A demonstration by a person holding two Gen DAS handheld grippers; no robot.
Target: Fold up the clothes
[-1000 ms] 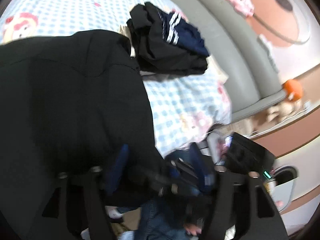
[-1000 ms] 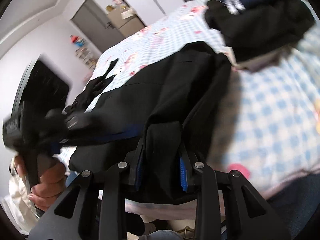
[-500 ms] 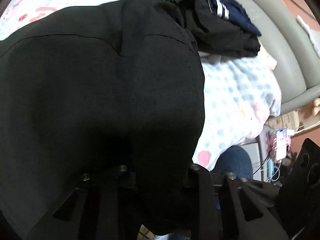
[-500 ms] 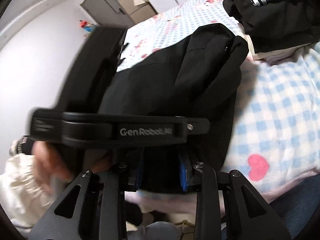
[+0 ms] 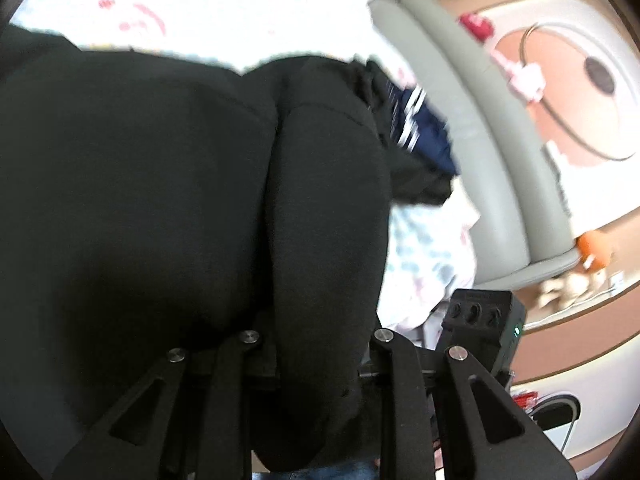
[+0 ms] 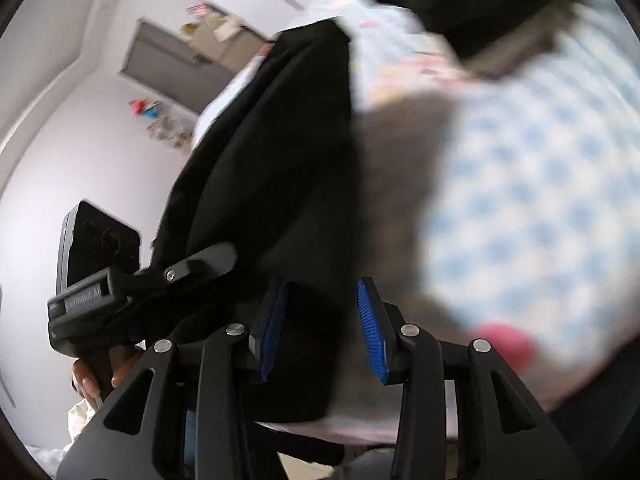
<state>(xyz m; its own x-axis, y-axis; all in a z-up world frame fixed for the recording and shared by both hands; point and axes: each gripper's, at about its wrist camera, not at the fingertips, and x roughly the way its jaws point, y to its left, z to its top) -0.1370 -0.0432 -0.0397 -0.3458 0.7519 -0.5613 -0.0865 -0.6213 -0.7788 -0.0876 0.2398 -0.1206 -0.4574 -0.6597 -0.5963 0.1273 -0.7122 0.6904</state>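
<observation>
Left gripper (image 5: 316, 360) is clamping a thick fold of the black garment (image 5: 140, 200), jaws narrow around the bunched cloth, which is filling most of the left wrist view. Right gripper (image 6: 322, 328) is sitting with blue pads (image 6: 370, 328) parted, jaws having just been opening; the garment's edge is lying between them, right pad showing a gap. Garment is stretching away across the blue-checked bedsheet (image 6: 540, 200). Farther off, a pile of dark clothes (image 5: 416, 136) is resting near the grey headboard (image 5: 480, 128).

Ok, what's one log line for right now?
left gripper: just closing on black garment | right gripper: just opening, black garment between | stage: fold underway
</observation>
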